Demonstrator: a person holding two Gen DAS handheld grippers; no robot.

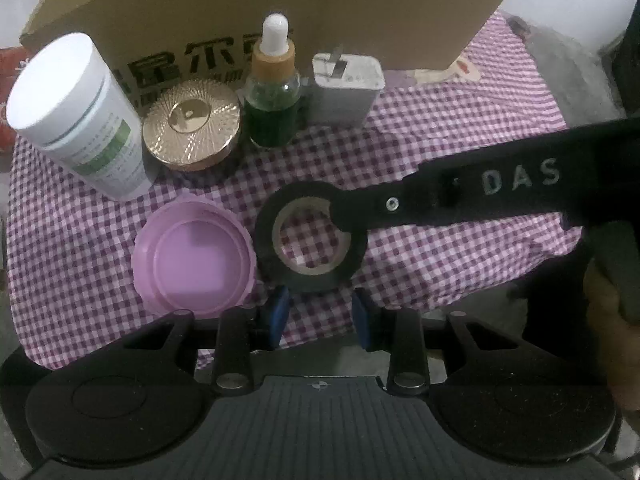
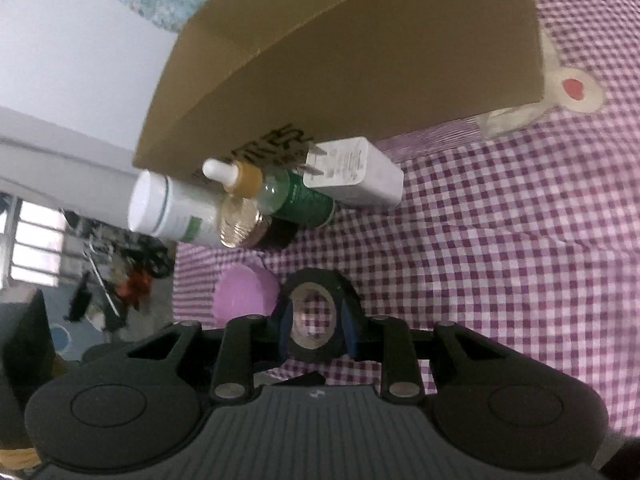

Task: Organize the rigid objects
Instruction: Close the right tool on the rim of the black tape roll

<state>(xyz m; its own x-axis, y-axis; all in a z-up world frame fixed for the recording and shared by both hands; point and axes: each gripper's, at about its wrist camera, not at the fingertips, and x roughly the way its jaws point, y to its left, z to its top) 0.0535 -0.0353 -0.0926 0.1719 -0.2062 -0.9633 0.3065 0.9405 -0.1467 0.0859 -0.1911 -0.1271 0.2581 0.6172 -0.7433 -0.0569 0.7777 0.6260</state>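
A black tape roll (image 1: 312, 236) lies on the purple checked cloth (image 1: 440, 128). My right gripper (image 1: 344, 216) reaches in from the right and is shut on the roll's wall; in the right wrist view the roll (image 2: 316, 316) sits between its blue pads (image 2: 347, 330). My left gripper (image 1: 320, 312) is open and empty just in front of the roll. A pink lid (image 1: 192, 258) lies left of the roll. Behind stand a white jar (image 1: 76, 120), a gold-lidded tin (image 1: 192, 124), a green dropper bottle (image 1: 274, 92) and a white charger (image 1: 346, 88).
A cardboard box (image 1: 280, 4) stands behind the row of objects; it also shows in the right wrist view (image 2: 360, 64). The cloth's front edge drops off near my left gripper. A cluttered floor (image 2: 112, 288) lies beyond the table's left side.
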